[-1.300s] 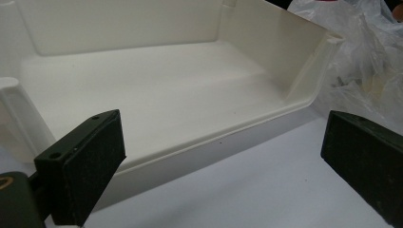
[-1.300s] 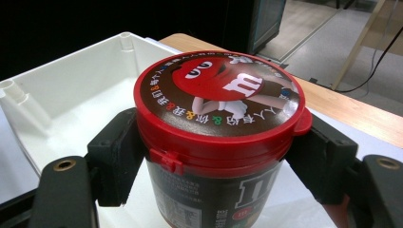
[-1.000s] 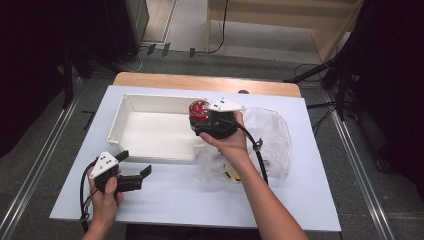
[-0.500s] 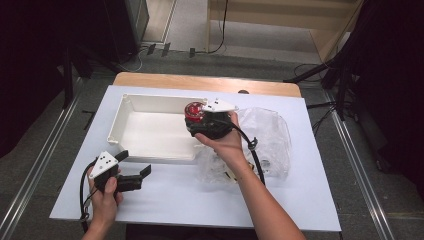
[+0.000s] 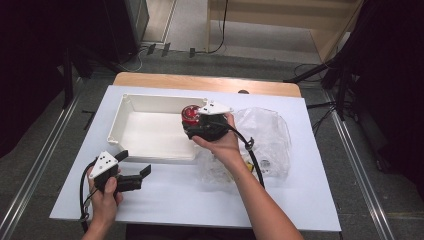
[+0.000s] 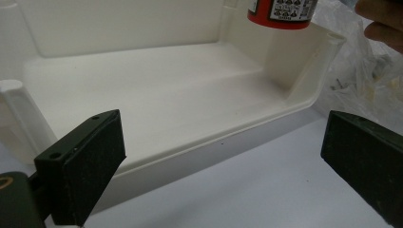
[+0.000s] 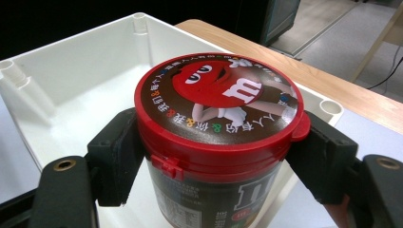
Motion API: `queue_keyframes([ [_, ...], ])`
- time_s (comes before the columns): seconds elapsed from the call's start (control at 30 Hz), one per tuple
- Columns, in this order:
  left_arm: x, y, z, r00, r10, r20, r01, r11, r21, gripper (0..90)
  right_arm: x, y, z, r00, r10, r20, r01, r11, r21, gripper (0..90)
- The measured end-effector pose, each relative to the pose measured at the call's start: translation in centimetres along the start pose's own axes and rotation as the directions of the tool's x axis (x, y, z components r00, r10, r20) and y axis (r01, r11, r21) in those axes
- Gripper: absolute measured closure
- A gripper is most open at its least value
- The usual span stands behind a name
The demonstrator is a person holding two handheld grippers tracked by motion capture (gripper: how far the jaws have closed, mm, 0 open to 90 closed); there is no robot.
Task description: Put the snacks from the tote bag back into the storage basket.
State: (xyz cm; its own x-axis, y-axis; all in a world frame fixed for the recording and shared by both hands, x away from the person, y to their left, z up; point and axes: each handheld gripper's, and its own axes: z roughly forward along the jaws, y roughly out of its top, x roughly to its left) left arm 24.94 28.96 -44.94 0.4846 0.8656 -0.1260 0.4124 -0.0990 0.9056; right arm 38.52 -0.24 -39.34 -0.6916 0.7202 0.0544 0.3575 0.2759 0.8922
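We see right gripper (image 7: 214, 166) jaws pinching red candy jar (image 7: 216, 123) under lid, up over right end of white bin (image 5: 150, 135). Left gripper (image 5: 131, 172) jaws spread wide, nothing between, low over bench (image 5: 175, 195). Crinkly plastic bag (image 5: 265, 140) beside bin.

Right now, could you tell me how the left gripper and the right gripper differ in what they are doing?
The right gripper is shut on the red-lidded candy jar, held above the white tray; the left gripper has open jaws with nothing between them. The right is raised over the tray's corner; the left sits low beside its near wall. Both have black jaws.
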Motion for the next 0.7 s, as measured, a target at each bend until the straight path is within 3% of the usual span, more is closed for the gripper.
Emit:
queue_keyframes([
  [0.7, 0.0, 0.0, 0.1, 1.0, -0.001, 0.002, 0.001, 1.0, 0.0, 1.1, -0.1, -1.7, 0.7, 0.9996, -0.013, -0.026, 0.013, 0.999, 0.032, 26.1],
])
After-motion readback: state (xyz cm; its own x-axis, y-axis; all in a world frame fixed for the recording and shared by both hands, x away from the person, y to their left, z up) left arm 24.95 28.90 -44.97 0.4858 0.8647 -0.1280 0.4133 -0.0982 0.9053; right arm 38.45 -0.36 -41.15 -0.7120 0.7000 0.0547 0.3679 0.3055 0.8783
